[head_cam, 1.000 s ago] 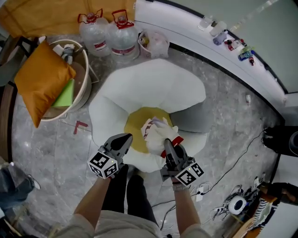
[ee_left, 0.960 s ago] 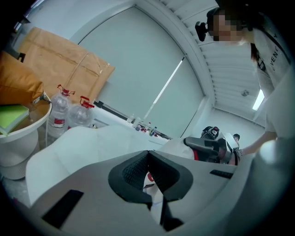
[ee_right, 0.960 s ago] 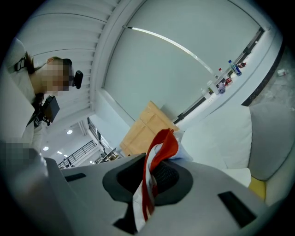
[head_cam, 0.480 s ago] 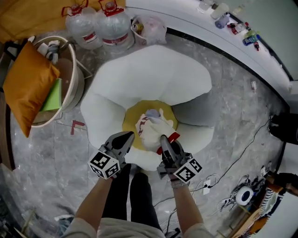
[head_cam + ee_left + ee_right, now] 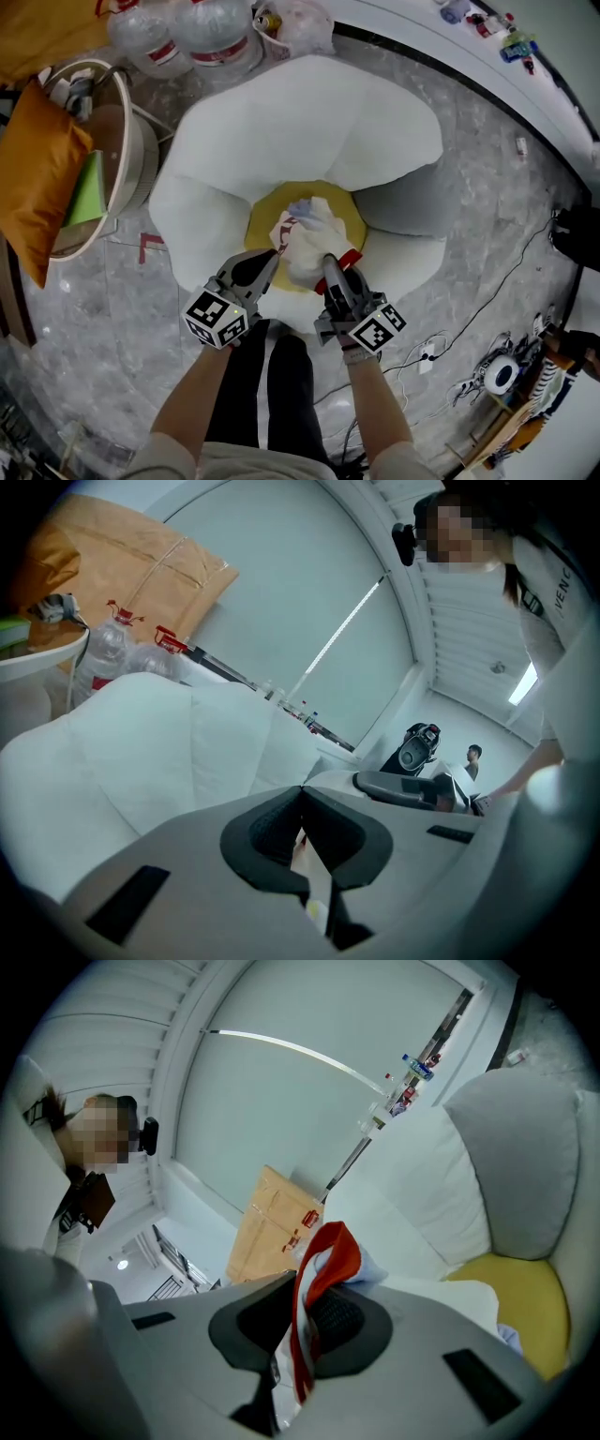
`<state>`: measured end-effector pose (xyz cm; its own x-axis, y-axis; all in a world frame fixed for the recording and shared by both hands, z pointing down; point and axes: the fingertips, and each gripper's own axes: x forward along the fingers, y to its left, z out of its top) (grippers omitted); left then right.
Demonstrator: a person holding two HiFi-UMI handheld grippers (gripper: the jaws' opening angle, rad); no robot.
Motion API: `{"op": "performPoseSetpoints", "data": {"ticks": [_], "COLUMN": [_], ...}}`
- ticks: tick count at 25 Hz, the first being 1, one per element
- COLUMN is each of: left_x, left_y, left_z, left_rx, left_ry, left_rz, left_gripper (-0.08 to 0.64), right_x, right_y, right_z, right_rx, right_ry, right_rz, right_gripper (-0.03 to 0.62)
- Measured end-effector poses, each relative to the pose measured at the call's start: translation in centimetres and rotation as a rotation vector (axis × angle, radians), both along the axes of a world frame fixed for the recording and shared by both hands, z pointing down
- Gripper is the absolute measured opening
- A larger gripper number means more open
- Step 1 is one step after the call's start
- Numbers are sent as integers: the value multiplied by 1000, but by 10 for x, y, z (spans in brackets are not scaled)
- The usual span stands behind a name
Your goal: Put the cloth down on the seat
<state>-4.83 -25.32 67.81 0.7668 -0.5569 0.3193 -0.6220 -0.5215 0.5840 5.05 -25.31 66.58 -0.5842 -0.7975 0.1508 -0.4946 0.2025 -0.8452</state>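
In the head view, one cloth (image 5: 309, 239), white with a red edge, is held bunched just ahead of both claws, over the yellow seat (image 5: 262, 211) of one white petal-shaped chair (image 5: 309, 122). The left gripper (image 5: 270, 261) is pinched on its near left edge and the right gripper (image 5: 330, 267) on its red-trimmed right edge. Two water bottles (image 5: 141, 37) and one orange cushion (image 5: 33, 178) are seen well beyond the left claw.

In the left gripper view, the jaws are pressed together on a thin fold of cloth (image 5: 302, 847).

In the right gripper view, a red-edged fold (image 5: 328, 1251) is clamped between the jaws, with the seat (image 5: 525, 1316) showing to the lower right.

The carry is judged nearly done. A final settling and the release of both grips are judged to be left.
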Motion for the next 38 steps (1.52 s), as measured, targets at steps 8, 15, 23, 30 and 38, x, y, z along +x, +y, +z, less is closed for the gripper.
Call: {"op": "performPoseSetpoints", "data": {"ticks": [8,15,23,30,38], "left_x": [-1,10,27,36,37], "left_y": [-18,-21,-11,1,10], "left_z": [38,70,109,138,167], "left_rx": [-4,-25,-52,-73,-89], "left_ry": [-21,-28,-36,-38,-54], "left_rz": [18,36,56,66,84], "left_gripper": [14,14,14,14,14], "right_x": [3,4,13,18,19], "right_y": [-5,-1,13,12,11], "right_z": [43,82,127,155,188], "right_rx": [-15,-28,-52,-55,-65], "right_ry": [66,149,183,203,223], "right_rz": [9,-40,-53,-57,-69], "right_gripper": [54,54,54,54,54]}}
